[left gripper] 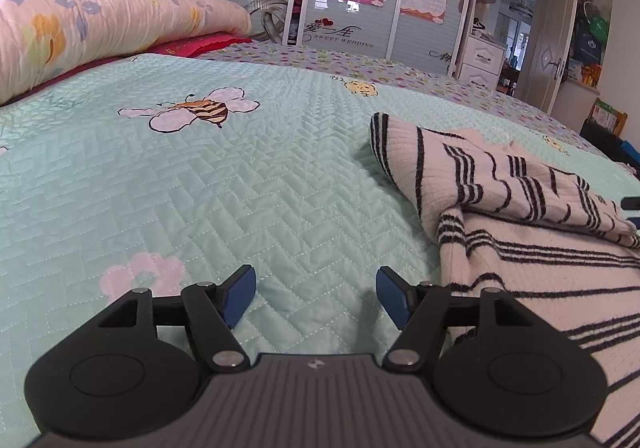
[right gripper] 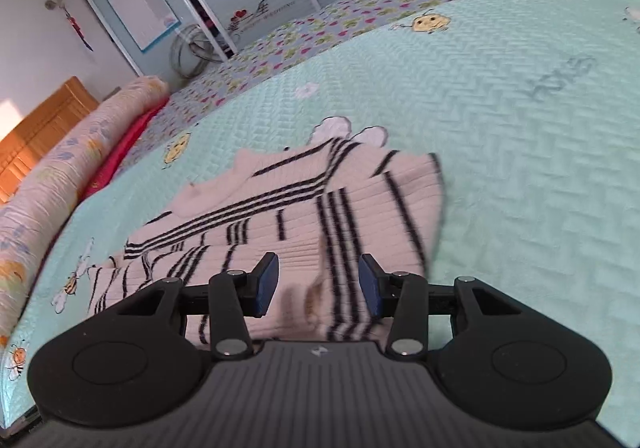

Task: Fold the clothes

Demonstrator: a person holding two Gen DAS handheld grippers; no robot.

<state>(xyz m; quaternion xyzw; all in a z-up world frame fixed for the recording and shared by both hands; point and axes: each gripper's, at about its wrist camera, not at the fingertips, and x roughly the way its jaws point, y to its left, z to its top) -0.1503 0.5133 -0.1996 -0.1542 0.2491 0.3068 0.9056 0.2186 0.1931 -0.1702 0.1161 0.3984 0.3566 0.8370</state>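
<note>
The striped sweater (right gripper: 304,208) is seen lying directly ahead of the right tool (right gripper: 319,284), spread and empty; the left tool (left gripper: 316,296), spread, is kept beside its edge.

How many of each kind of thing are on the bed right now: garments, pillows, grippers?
Striped sweaters: 1, white with black stripes, partly folded
Floral pillows: 1
Red cloths under the pillow: 1
Grippers over the bed: 2, left gripper and right gripper, both open
Total: 5
</note>
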